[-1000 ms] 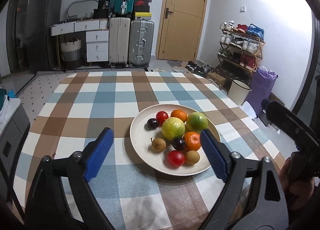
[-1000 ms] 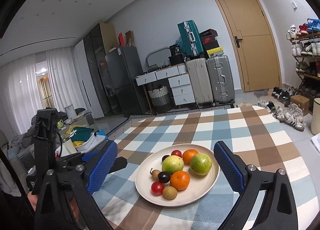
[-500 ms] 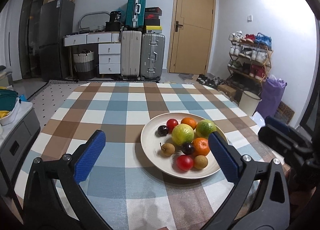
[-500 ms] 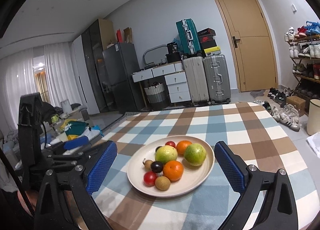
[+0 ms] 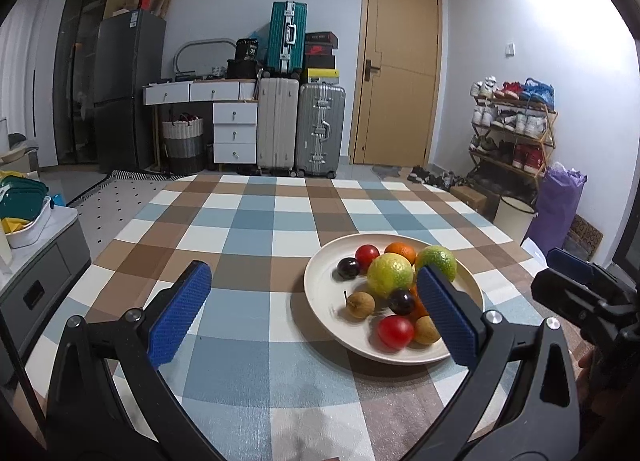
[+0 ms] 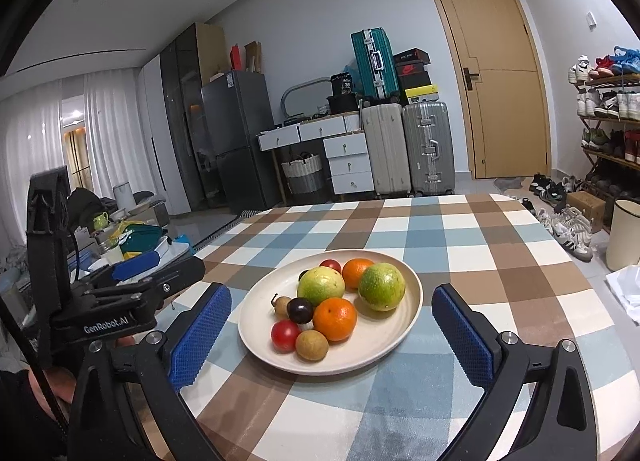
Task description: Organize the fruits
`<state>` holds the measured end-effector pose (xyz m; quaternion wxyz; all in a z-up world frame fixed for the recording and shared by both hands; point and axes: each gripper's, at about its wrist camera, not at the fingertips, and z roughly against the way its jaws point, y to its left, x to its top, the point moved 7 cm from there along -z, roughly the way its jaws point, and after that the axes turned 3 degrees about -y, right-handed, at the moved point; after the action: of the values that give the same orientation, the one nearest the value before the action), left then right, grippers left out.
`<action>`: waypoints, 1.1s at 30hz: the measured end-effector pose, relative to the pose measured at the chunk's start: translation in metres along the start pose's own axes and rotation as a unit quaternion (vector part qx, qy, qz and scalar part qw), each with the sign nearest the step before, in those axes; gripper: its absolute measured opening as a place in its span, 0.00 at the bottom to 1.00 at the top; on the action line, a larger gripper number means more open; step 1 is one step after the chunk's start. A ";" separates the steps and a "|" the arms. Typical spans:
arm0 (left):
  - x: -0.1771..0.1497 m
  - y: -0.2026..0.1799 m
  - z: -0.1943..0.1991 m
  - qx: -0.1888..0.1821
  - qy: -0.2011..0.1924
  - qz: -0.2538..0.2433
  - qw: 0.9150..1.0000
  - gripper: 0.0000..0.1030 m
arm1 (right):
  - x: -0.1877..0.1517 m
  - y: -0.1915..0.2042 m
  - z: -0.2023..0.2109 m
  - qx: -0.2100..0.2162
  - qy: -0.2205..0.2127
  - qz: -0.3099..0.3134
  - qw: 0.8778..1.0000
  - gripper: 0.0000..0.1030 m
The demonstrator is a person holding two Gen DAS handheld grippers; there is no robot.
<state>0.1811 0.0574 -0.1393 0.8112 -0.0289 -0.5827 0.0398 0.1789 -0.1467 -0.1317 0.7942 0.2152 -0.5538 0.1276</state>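
A cream plate (image 5: 320, 285) (image 6: 400, 335) sits on the checked tablecloth with several fruits: a yellow-green citrus (image 5: 390, 275) (image 6: 321, 285), a green citrus (image 5: 436, 261) (image 6: 381, 287), oranges (image 6: 335, 319), red tomatoes (image 5: 395, 331) (image 6: 285, 335), dark plums (image 5: 348, 267) (image 6: 300, 309) and brown longans (image 5: 361, 303) (image 6: 312, 345). My left gripper (image 5: 316, 315) is open and empty, left of the plate's near side. My right gripper (image 6: 332, 339) is open and empty, its blue pads either side of the plate, short of it. Each gripper shows at the other view's edge.
The table (image 5: 256, 229) has a checked blue, brown and white cloth. Beyond it stand suitcases (image 5: 304, 129), white drawers, a fridge and a door. A shoe rack (image 5: 512, 129) is at the right. A low cabinet with clutter (image 5: 24, 217) is at the left.
Both grippers have pulled back and tilted up a little, so the plate sits lower and further right in the left view. Both stay open and empty.
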 end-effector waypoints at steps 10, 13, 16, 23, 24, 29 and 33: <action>-0.014 -0.003 0.001 -0.001 -0.016 -0.018 1.000 0.99 | -0.002 -0.007 -0.003 -0.003 0.005 -0.016 1.000 1.00; -0.020 -0.013 0.002 -0.006 -0.021 -0.042 0.999 1.00 | -0.002 -0.011 -0.002 -0.003 0.003 -0.025 1.000 1.00; -0.021 -0.016 0.004 -0.005 -0.032 -0.051 0.998 1.00 | -0.002 -0.012 -0.001 -0.005 0.003 -0.025 1.000 1.00; -0.016 -0.018 0.010 -0.001 -0.033 -0.046 0.998 1.00 | -0.002 -0.003 -0.002 -0.010 0.003 -0.002 1.000 1.00; -0.018 -0.017 0.010 -0.001 -0.032 -0.045 0.999 1.00 | -0.003 -0.001 -0.001 -0.010 0.002 0.003 1.000 1.00; -0.015 -0.019 0.011 -0.001 -0.032 -0.044 0.999 1.00 | -0.004 0.009 -0.002 -0.014 0.002 0.032 0.999 1.00; -0.015 -0.018 0.010 -0.001 -0.032 -0.044 0.999 1.00 | -0.005 0.017 -0.003 -0.016 0.000 0.058 0.998 1.00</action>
<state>0.1673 0.0376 -0.1480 0.7933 -0.0029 -0.6088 0.0044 0.1718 -0.1298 -0.1340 0.7887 0.1700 -0.5673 0.1648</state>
